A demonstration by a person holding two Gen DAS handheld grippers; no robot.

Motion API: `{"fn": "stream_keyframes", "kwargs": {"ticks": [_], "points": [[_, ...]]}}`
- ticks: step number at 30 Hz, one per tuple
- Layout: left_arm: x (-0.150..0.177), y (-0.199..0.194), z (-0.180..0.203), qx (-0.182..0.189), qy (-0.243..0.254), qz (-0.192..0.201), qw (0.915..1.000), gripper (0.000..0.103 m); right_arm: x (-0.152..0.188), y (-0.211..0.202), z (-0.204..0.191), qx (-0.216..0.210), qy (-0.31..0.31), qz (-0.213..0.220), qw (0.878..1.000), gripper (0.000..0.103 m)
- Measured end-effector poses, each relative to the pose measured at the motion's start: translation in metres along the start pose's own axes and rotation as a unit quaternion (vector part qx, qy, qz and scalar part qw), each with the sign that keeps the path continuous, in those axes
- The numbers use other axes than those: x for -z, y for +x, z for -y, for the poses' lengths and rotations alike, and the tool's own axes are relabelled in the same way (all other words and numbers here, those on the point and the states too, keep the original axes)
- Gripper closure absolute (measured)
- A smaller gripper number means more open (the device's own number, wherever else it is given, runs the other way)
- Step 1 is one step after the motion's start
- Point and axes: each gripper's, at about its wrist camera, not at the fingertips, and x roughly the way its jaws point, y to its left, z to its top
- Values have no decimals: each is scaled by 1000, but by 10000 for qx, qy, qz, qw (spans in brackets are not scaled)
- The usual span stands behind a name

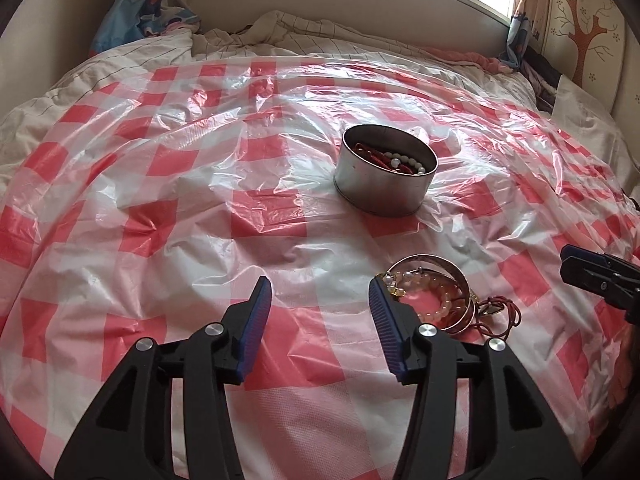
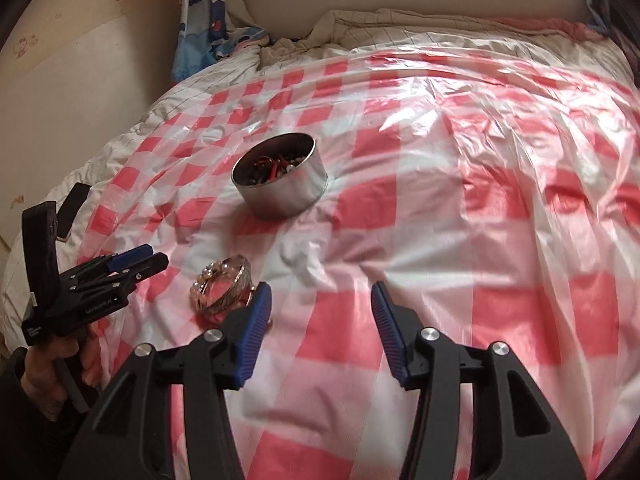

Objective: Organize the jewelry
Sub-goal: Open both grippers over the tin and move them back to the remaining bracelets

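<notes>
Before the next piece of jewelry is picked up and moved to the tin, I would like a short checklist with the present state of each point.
1. Left gripper open and holding nothing: ok.
2. Right gripper open and holding nothing: ok.
3. Round metal tin upright, open at the top, with red cord and beads already inside: ok.
4. Jewelry pile (metal bangle, pale bead bracelet, red cord) on the checkered plastic sheet, uncovered: ok.
5. Pieces of the pile separate enough to lift only one: cannot tell; bracelet and bangle overlap.
6. Left gripper centred on the pile: not ok; the pile lies beside its right finger, not between the fingers.
</notes>
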Motion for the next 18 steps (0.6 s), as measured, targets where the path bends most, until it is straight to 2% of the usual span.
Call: {"fn": "stream_keyframes", "kwargs": {"ticks": [3, 5, 10, 15, 18], "points": [[2, 4, 11, -58, 237, -39, 9997, 54, 9, -4, -9, 34, -96, 173, 9998, 40], [2, 4, 15, -48, 328, -29, 9994, 54, 11, 4, -15, 158, -235, 130, 9995, 40], [0, -5, 30, 302, 594, 171, 9976, 51, 13, 21, -18, 283, -211, 156, 9993, 40], [5, -11, 65, 501, 1431, 287, 9880, 47, 14, 29, -14, 405, -106, 75, 9991, 40], [12, -7, 81, 415, 1812, 225, 9823, 45, 13, 29, -9, 382, 22, 69, 9992, 40]]}}
